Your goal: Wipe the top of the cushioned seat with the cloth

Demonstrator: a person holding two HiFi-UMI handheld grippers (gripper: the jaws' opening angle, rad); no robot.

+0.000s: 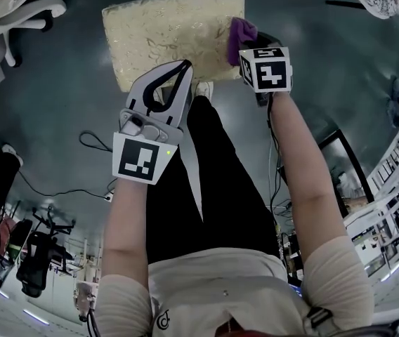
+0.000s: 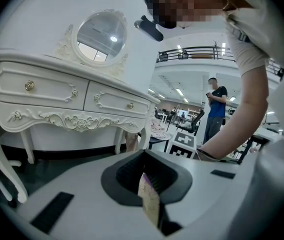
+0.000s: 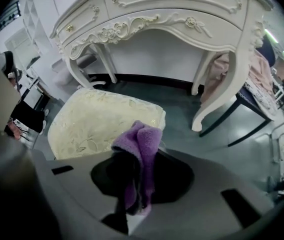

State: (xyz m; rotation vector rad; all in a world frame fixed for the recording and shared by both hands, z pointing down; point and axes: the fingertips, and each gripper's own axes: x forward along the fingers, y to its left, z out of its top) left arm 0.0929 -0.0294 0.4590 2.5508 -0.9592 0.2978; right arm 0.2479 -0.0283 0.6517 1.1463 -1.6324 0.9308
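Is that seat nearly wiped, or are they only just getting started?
Done: the cloth is picked up, pinched in the right gripper. In hand: it's held at the right edge of the cushioned seat; contact is unclear. Left: wiping the top; no part looks visibly wiped. The left gripper, shut and empty, hovers at the near edge.

Fuzzy matt purple cloth [image 3: 141, 143] near the cushioned seat [image 3: 99, 124], whose cream patterned fabric has a faint woven sheen.

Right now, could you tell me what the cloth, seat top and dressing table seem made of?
Cloth: purple fleece or microfibre, judging by its fuzzy nap. Seat top: cream woven fabric, leaf pattern, slight sheen. Dressing table: probably white-painted wood, satin, with carved trim.
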